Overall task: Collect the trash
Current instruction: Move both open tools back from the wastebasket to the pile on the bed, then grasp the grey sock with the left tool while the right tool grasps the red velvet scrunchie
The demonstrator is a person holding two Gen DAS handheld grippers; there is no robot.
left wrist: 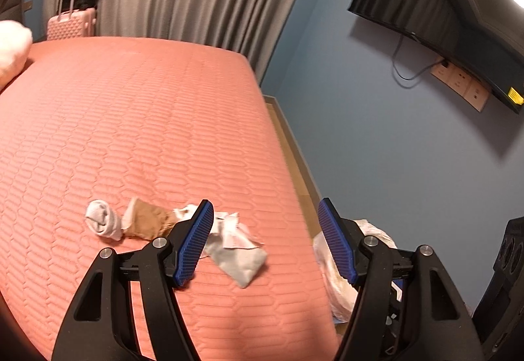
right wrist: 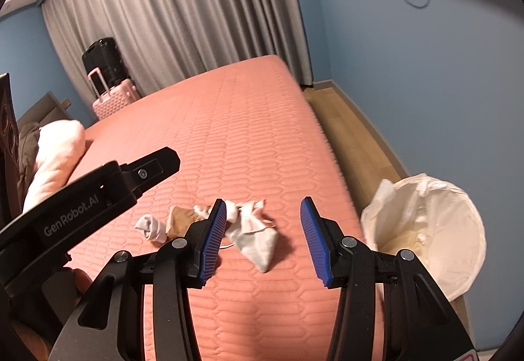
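Blue-padded hand-held gripper, agape, empty

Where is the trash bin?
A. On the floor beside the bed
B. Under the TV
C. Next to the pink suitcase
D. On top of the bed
A: the bin, lined with a white bag, stands on the floor right beside the bed, far from the suitcase.
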